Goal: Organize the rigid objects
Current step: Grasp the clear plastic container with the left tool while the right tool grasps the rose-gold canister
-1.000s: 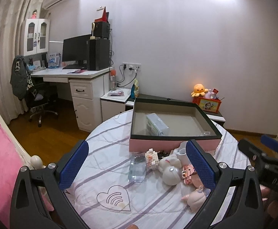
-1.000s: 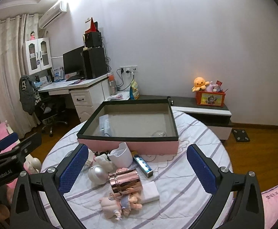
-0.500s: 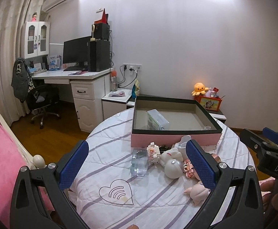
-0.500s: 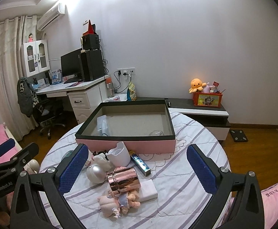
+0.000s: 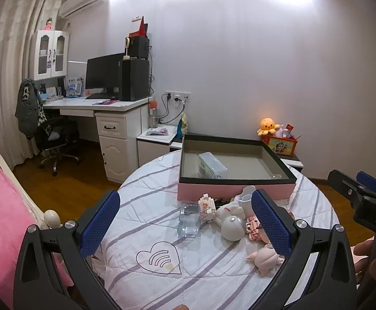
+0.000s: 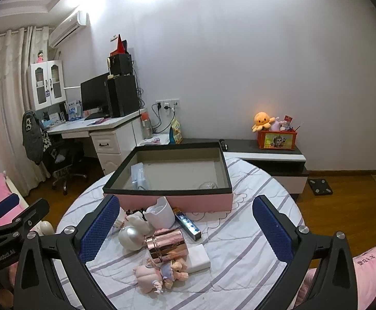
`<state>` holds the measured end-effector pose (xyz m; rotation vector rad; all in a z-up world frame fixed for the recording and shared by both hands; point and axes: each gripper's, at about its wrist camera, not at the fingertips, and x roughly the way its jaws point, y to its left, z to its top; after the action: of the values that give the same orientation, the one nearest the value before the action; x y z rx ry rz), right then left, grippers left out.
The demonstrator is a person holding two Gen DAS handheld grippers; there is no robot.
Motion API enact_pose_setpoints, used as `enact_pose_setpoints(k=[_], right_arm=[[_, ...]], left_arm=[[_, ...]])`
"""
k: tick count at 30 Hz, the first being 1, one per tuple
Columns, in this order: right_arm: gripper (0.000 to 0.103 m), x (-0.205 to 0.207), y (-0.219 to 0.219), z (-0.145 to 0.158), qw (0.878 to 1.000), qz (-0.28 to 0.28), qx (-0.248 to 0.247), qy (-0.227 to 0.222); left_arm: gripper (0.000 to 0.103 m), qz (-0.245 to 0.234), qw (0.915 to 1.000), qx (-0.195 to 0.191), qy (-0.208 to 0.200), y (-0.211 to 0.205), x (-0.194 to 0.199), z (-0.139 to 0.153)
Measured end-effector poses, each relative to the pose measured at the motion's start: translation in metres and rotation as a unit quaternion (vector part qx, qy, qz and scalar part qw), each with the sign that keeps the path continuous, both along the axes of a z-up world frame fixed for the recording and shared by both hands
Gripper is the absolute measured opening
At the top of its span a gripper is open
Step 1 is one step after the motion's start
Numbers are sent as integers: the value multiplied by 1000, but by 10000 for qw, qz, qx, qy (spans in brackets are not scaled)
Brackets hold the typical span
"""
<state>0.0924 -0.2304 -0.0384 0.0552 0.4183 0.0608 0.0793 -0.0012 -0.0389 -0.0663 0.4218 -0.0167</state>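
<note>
Left wrist view: the left gripper (image 5: 185, 222) is being drawn back and raised from the table (image 5: 146, 180), so the toy pile is sitting lower and smaller between its fingers than a second ago. Its jaws are being held wide apart, nothing between them. In the right wrist view the right gripper (image 6: 185, 222) is likewise being pulled back, jaws wide, empty. The pile is lying just before the box's (image 6: 175, 200) near wall, toward the table's near edge: pink can (image 6: 167, 244), white cup (image 6: 159, 213), doll (image 6: 159, 273), silver ball (image 6: 128, 235). Nothing has been lifted; sorting into the box is judged barely begun, with a pick being lined up.
</note>
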Motion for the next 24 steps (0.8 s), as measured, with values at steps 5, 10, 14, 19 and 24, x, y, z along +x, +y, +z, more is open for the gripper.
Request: enact_pose_setpoints(k=[5, 10, 14, 19, 24], right_arm=[[103, -3, 2, 2, 10000, 34, -13, -36], [103, -2, 3, -1, 10000, 90, -17, 11], [103, 3, -3, -10, 9998, 36, -37, 177], [103, 13, -13, -36, 9981, 163, -34, 596], [103, 32, -1, -70, 9914, 587, -155, 1159]], left_arm=[[103, -15, 10000, 20, -38, -1, -2, 2], [103, -22, 10000, 35, -14, -1, -2, 0], [103, 33, 9998, 54, 178, 2, 3, -8], [103, 51, 9983, 137, 561, 4, 17, -33], [103, 55, 9950, 235, 966, 3, 40, -62]])
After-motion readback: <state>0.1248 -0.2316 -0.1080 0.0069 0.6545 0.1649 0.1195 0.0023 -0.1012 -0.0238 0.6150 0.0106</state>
